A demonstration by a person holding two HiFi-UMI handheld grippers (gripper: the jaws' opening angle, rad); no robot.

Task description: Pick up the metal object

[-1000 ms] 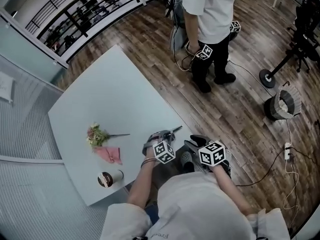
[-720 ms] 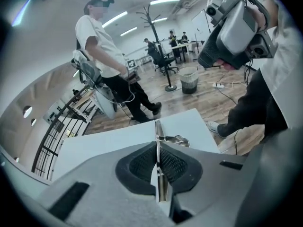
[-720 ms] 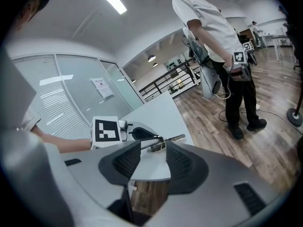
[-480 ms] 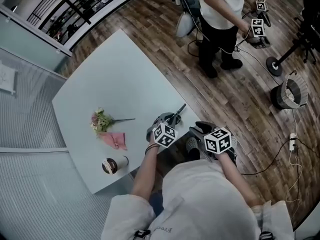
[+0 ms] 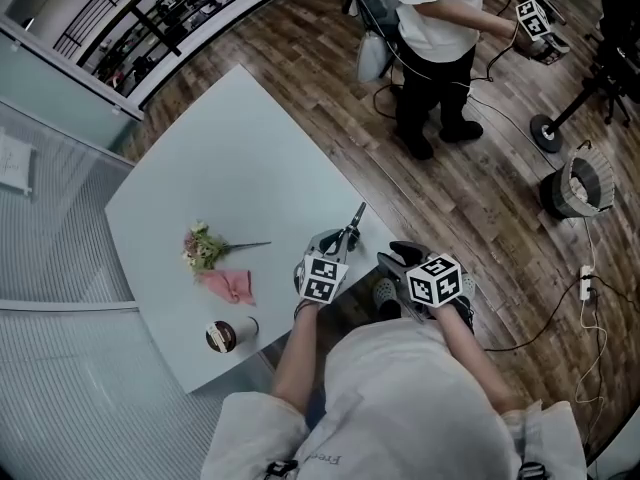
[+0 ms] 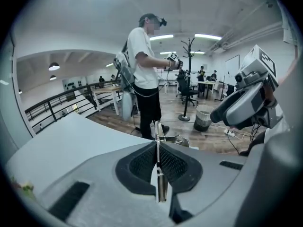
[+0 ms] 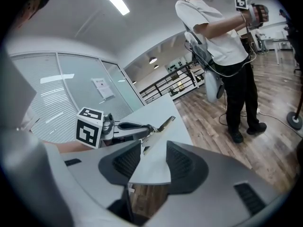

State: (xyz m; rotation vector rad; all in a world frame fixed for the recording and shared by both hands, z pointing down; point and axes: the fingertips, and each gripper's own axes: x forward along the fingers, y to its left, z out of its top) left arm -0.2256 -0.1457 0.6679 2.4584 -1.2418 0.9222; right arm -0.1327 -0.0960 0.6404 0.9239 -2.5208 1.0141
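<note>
Pale table (image 5: pixel 240 168), left hand-held gripper (image 5: pixel 340 240) clamped on metal object (image 5: pixel 356 215)

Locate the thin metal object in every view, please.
Head view: the thin metal object pokes out of the left tool at the near edge of the pale table.
Left gripper view: the object stands dead centre, clamped between shut jaws.
Right gripper view: the object, just left of centre.
Shared landmark: the table.

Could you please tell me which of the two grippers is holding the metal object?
The left gripper: its jaws are shut on the thin metal object, while the right gripper has its jaws apart with nothing between them.
</note>
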